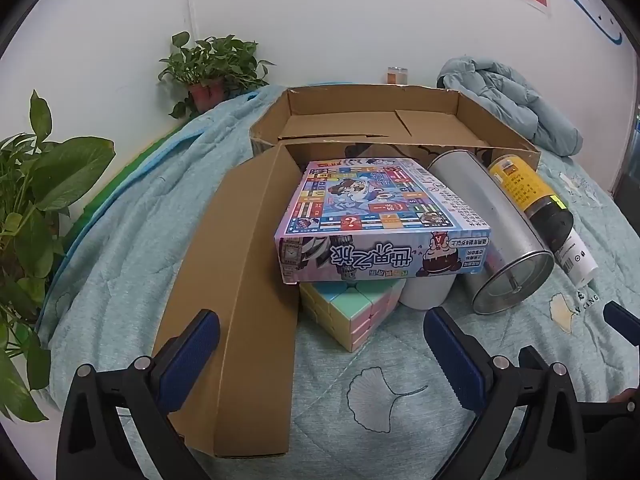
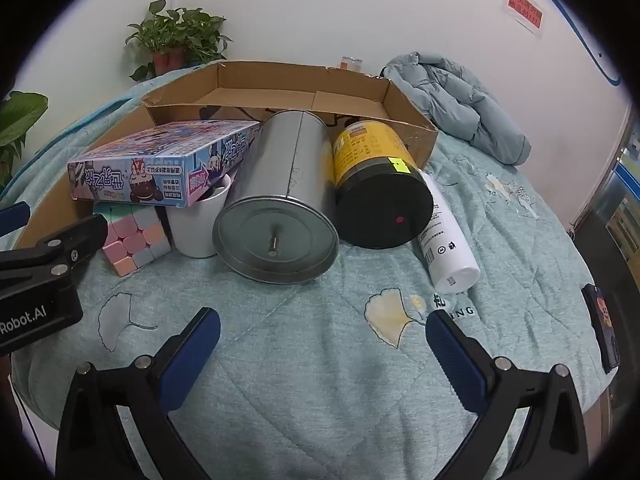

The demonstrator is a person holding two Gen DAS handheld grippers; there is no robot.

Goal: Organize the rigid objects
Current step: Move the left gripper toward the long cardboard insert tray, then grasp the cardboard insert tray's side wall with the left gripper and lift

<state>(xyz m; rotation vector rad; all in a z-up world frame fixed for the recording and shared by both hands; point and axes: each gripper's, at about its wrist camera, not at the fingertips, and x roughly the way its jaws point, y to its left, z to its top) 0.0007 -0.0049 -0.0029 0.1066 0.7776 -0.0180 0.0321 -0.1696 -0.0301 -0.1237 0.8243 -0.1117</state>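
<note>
A colourful board-game box [image 1: 380, 220] [image 2: 160, 164] rests tilted on a pastel puzzle cube [image 1: 352, 312] [image 2: 134, 236] and a white cup [image 1: 426, 290] [image 2: 198, 224]. Beside them lie a silver tin [image 1: 492, 236] [image 2: 280, 208], a yellow-and-black jar [image 1: 532, 200] [image 2: 376, 184] and a white bottle [image 1: 578, 256] [image 2: 450, 244]. Behind stands an open cardboard box [image 1: 400, 120] [image 2: 304, 88]. My left gripper [image 1: 320, 344] is open, low in front of the cube. My right gripper [image 2: 324, 340] is open over bare quilt, short of the tin.
A long cardboard flap [image 1: 240, 280] lies left of the game box. Potted plants [image 1: 212, 68] [image 2: 176, 40] line the left and back. A pale blue jacket [image 1: 516, 100] [image 2: 456, 96] is bunched at the back right. A teal quilt [image 2: 320, 320] covers the surface. A phone [image 2: 600, 324] lies at its right edge.
</note>
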